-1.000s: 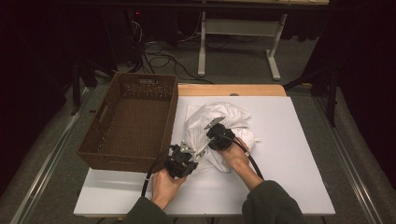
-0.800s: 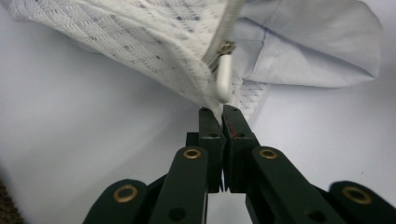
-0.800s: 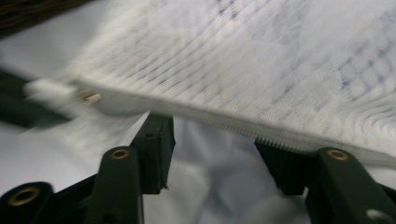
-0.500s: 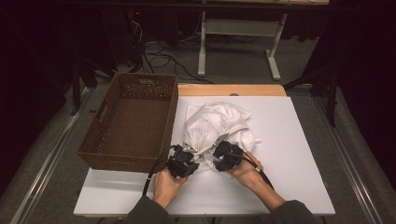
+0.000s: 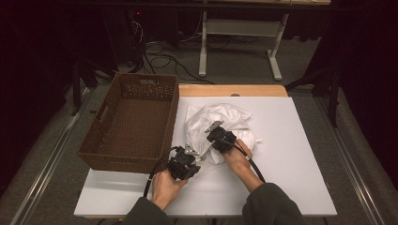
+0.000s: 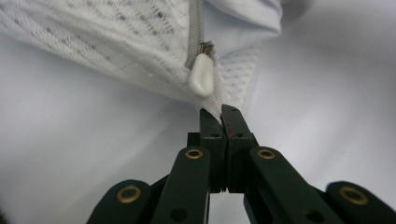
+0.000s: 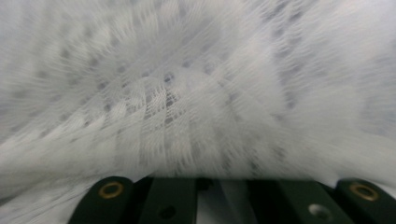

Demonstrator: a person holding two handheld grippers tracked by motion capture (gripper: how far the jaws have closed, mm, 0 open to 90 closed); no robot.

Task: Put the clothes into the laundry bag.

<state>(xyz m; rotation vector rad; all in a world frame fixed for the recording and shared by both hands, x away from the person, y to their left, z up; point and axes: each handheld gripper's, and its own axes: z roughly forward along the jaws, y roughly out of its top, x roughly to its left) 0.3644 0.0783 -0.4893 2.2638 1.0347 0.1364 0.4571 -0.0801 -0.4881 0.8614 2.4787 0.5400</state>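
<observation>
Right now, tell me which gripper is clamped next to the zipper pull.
The left gripper: shut on the mesh bag's corner beside the white zipper pull. The right gripper sits farther up the bag.

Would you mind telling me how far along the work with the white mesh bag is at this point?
Done: the left gripper is shut on the mesh laundry bag corner just below its zipper pull. In hand: the right gripper is on top of the bag, its jaws just closing into the mesh, though the grip is hidden. Left: the wicker basket beside it looks empty, so the bag probably still has to go in.
</observation>
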